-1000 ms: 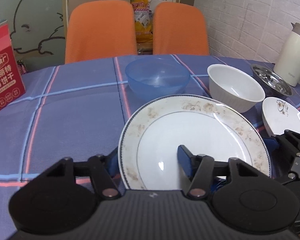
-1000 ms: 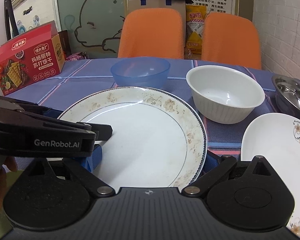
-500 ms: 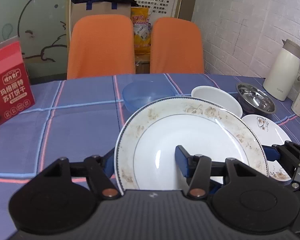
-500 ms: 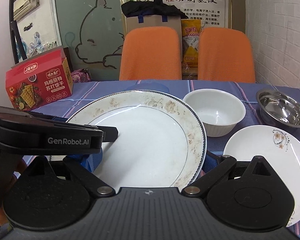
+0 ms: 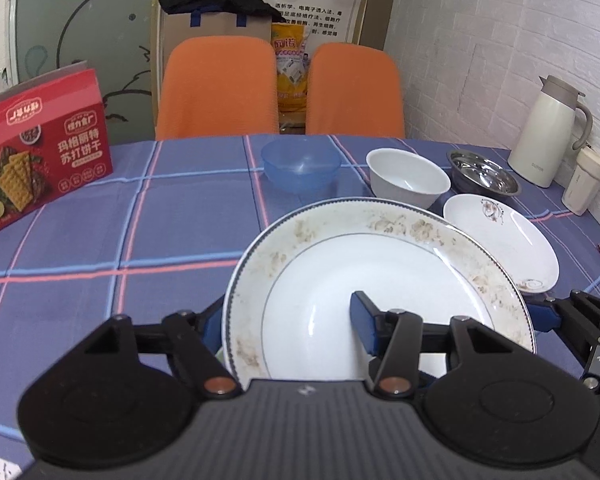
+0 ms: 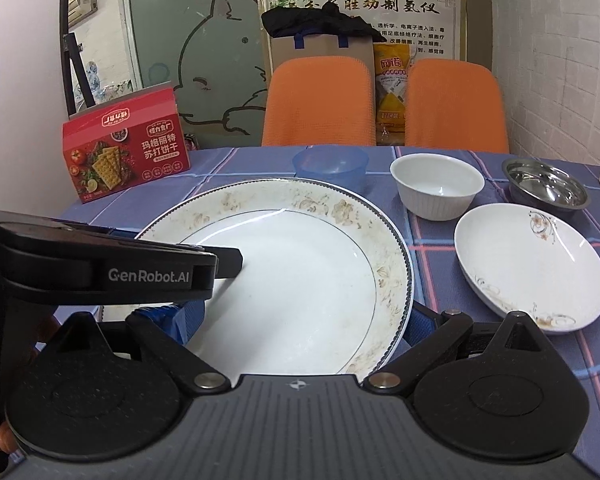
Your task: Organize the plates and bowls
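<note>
Two hand-held grippers grip one large floral-rimmed plate (image 5: 380,280) above a checked blue tabletop (image 5: 100,240): the left hand-held gripper (image 5: 288,316) clamps the plate's near-left rim, one blue pad (image 5: 364,320) lying on the plate's white face and the other behind the rim, while the right hand-held gripper (image 6: 300,320) holds the plate's right edge, its blue-padded fingers (image 6: 420,320) set either side of the rim at lower centre of the right wrist view. The plate fills the middle of both frames, tilted up toward the cameras. Beyond it, three bowls stand in a row across the centre: one translucent blue bowl (image 5: 300,164), one white bowl (image 5: 408,178) and one steel bowl (image 5: 482,176). One smaller white plate (image 5: 500,240) with a scroll motif lies just right of the held plate. One red cracker box (image 5: 40,148) stands at the left, one cream jug (image 5: 548,132) and one small cream cup (image 5: 584,182) at the right edge, and two orange chairs (image 5: 220,88) face the tabletop at upper centre.
</note>
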A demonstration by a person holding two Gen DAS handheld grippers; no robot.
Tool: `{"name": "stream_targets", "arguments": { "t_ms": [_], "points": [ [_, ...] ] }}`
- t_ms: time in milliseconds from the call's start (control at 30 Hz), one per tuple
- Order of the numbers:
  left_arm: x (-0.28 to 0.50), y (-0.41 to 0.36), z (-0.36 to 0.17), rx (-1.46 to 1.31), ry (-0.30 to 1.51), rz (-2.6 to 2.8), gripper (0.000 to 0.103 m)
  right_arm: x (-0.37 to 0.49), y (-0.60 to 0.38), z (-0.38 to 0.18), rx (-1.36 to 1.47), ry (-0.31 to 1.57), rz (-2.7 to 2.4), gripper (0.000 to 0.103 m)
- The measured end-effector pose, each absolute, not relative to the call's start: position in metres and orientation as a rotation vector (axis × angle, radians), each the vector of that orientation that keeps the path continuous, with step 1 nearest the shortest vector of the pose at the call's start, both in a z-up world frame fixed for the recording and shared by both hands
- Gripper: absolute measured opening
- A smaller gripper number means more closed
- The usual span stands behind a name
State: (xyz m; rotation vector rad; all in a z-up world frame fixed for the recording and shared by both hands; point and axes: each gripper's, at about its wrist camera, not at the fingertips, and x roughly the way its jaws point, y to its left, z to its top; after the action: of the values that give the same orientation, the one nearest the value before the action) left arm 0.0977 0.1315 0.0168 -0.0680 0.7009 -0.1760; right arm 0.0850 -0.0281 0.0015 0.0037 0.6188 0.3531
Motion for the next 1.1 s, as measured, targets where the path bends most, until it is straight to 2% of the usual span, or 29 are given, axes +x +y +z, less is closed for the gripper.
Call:
{"name": "stream_targets", "arguments": {
  "t_ms": [200, 433, 600, 667, 767, 1100],
  "points": [
    [0.066, 0.139, -0.003, -0.074, 0.740, -0.155, 0.052, 0.059, -0.019, -0.015, 0.015, 0.659, 0.374, 0.088],
    [0.064, 0.144, -0.021, -0.077, 0.767, -0.142, 0.053, 0.062, -0.015, -0.030, 0.015, 0.693, 0.395, 0.087],
    [0.060, 0.145, -0.026, -0.032, 0.736, -0.117, 0.058, 0.061, -0.009, -0.039, -0.026, 0.685, 0.414, 0.087],
    [0.056, 0.143, -0.020, 0.013, 0.688, -0.098, 0.067, 0.064, -0.009, -0.040, -0.025, 0.673, 0.420, 0.087],
    [0.052, 0.145, -0.008, 0.047, 0.632, -0.063, 0.072, 0.068, -0.012, -0.037, -0.012, 0.654, 0.413, 0.086],
    [0.058, 0.148, 0.000, -0.057, 0.657, -0.070, 0.072, 0.051, -0.061, -0.017, 0.046, 0.584, 0.334, 0.086]
  ]
}}
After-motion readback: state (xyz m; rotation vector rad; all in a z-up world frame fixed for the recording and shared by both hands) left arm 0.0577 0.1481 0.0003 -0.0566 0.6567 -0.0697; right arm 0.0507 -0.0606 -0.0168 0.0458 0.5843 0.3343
